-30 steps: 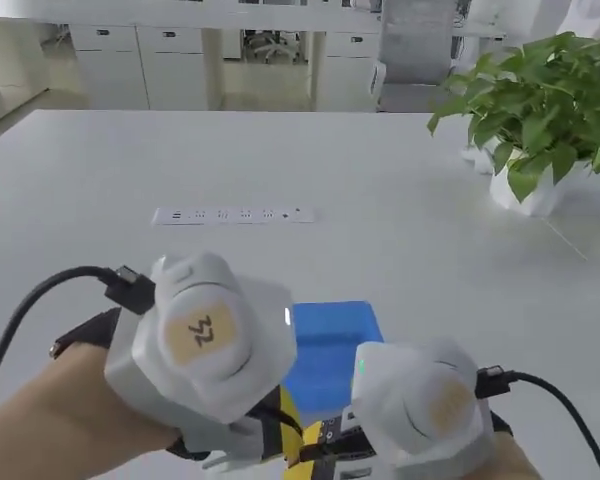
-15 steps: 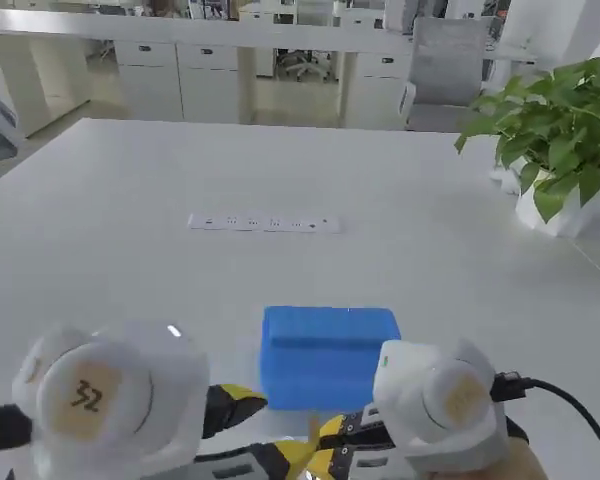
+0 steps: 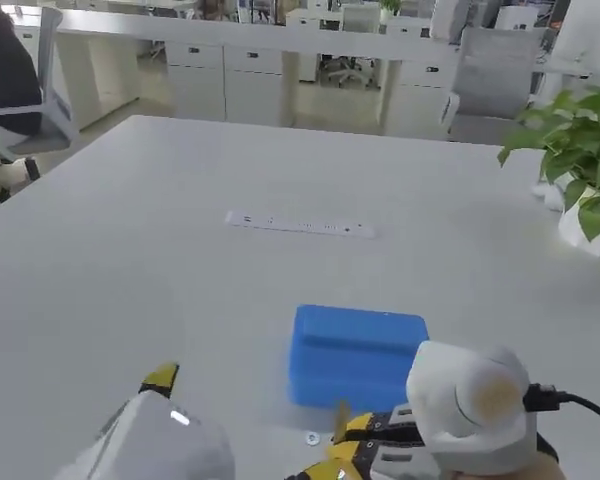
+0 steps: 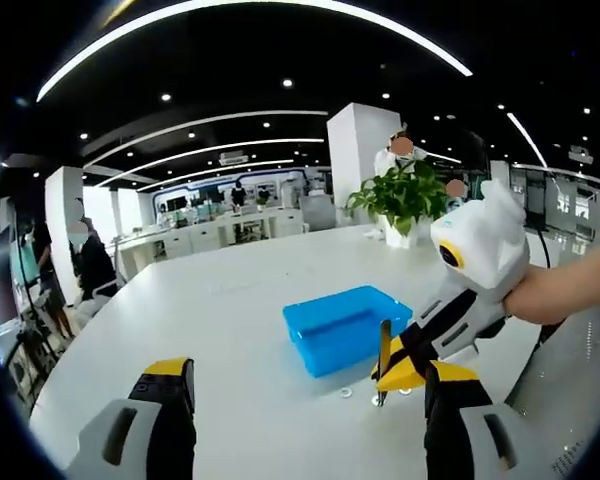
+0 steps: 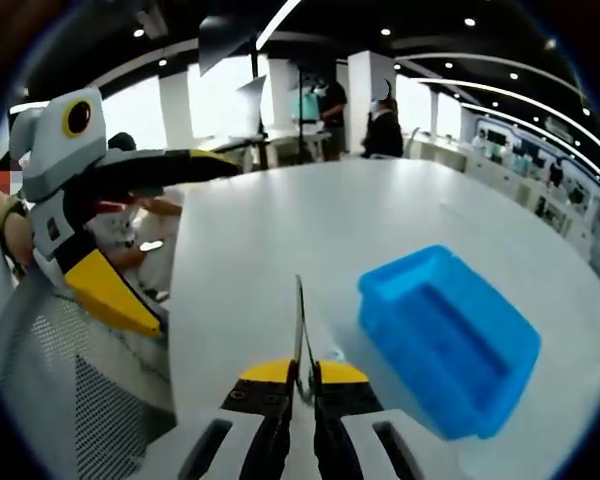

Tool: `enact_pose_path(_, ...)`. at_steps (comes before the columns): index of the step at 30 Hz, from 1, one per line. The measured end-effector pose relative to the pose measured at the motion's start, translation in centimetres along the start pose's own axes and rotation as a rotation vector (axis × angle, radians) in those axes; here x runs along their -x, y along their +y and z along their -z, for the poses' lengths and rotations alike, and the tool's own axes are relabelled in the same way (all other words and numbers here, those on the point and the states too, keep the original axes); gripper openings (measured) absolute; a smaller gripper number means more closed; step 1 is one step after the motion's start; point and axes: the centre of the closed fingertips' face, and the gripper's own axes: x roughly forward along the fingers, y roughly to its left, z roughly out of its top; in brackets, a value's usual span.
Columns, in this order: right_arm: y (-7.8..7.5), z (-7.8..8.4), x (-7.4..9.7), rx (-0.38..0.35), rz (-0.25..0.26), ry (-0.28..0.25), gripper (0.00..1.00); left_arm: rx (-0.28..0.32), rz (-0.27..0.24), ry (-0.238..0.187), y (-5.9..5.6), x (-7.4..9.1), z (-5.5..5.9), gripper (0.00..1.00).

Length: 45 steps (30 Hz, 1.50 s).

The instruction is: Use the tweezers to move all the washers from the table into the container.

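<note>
- Since the earlier frames the left gripper (image 3: 160, 395) has swung clear of the container (image 3: 358, 352) to the lower left; the camera has also shifted, and the right gripper (image 3: 345, 445) remains at the container's near side
- Head view: one washer (image 3: 312, 437) lies flat on the table (image 3: 180, 250), just in front of the container and just beside the tweezers (image 3: 338, 422)
- Left gripper view: left gripper (image 4: 305, 375) jaws stand wide apart, holding nothing; right gripper (image 4: 405, 368) carries the tweezers (image 4: 383, 360) upright, tip down at the table, a washer (image 4: 345, 393) just beside it
- Right gripper view: right gripper (image 5: 300, 378) jaws are pressed onto the tweezers (image 5: 299, 320), whose arms read as one thin line; whether anything sits between the tips cannot be told. The container (image 5: 450, 335) lies near, to the right, and the left gripper (image 5: 195, 240) hangs spread at the left
- Risk, judged: a thin washer on a smooth top may be skated over or flicked away by hard tips; the tweezers may pivot in so narrow a hold; the container stands unsteadied, so a knock on its wall could push it
</note>
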Motion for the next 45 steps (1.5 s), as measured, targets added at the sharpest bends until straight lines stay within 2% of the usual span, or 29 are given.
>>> enact_pose_path(1, 0.0, 0.0, 0.0, -0.003, 0.003, 0.000, 0.04, 0.033, -0.005, -0.010, 0.2, 0.1, -0.1, 0.99)
enact_pose_path(2, 0.0, 0.0, -0.1, -0.004, 0.007, 0.000, 0.04, 0.039, -0.004, -0.021, 0.3, 0.2, -0.2, 0.98)
enact_pose_path(4, 0.0, 0.0, -0.1, -0.003, 0.011, 0.003, 0.04, 0.013, -0.009, -0.037, 0.3, 0.4, -0.4, 0.98)
enact_pose_path(5, 0.0, 0.0, 0.0, -0.007, 0.014, 0.007, 0.04, 0.000, -0.005, -0.039, 0.2, 0.4, -0.2, 0.98)
enact_pose_path(7, 0.0, 0.1, 0.0, -0.010, 0.017, 0.015, 0.04, -0.009, 0.003, -0.003, 0.1, 0.4, 0.5, 0.98)
enact_pose_path(10, 0.3, 0.1, 0.0, 0.009, 0.029, 0.034, 0.04, -0.019, -0.002, -0.021, 0.4, 0.6, 0.3, 0.97)
enact_pose_path(13, 0.7, -0.1, 0.0, 0.021, 0.032, 0.041, 0.04, -0.025, -0.004, -0.011, 0.7, 0.8, 0.6, 0.96)
enact_pose_path(15, 0.8, -0.3, -0.2, 0.041, 0.043, 0.062, 0.04, -0.042, -0.007, -0.012, 1.2, 1.0, 0.7, 0.96)
enact_pose_path(17, 0.9, -0.9, -0.5, 0.047, 0.053, 0.061, 0.04, -0.032, -0.024, -0.010, 2.1, 1.3, 0.6, 0.96)
enact_pose_path(18, 0.9, -1.3, -0.6, 0.045, 0.055, 0.056, 0.04, -0.026, -0.022, -0.012, 2.1, 1.4, 0.5, 0.95)
enact_pose_path(22, 1.1, -3.0, -1.7, 0.057, 0.056, 0.036, 0.04, -0.024, -0.004, -0.042, 1.9, 1.6, -0.1, 0.93)
enact_pose_path(24, 0.8, -3.3, -1.8, 0.046, 0.063, 0.029, 0.04, 0.002, 0.003, -0.059, 1.8, 1.5, -0.6, 0.93)
enact_pose_path(26, 0.5, -3.6, -1.7, 0.021, 0.066, 0.015, 0.04, 0.006, 0.001, -0.076, 1.7, 1.6, -0.9, 0.92)
enact_pose_path(28, 0.1, -3.7, -1.3, 0.008, 0.071, 0.008, 0.04, 0.020, -0.002, -0.066, 1.6, 1.6, -1.1, 0.90)
enact_pose_path(30, -0.2, -3.7, -1.0, 0.003, 0.077, 0.005, 0.04, 0.069, 0.019, -0.097, 1.2, 1.6, -1.8, 0.85)
enact_pose_path(31, -0.4, -3.7, -0.9, -0.002, 0.080, 0.003, 0.04, 0.069, 0.016, -0.109, 1.1, 1.7, -2.1, 0.84)
enact_pose_path(37, -0.7, -3.5, -0.6, -0.012, 0.085, 0.003, 0.04, 0.068, 0.016, -0.087, 0.8, 1.2, -1.9, 0.86)
enact_pose_path(41, -0.8, -3.7, -0.3, -0.023, 0.076, -0.009, 0.04, 0.093, 0.011, -0.104, 1.1, 1.0, -2.5, 0.86)
enact_pose_path(45, -1.1, -4.1, 0.4, -0.025, 0.064, -0.021, 0.04, 0.091, 0.005, -0.104, 1.2, 0.9, -2.5, 0.87)
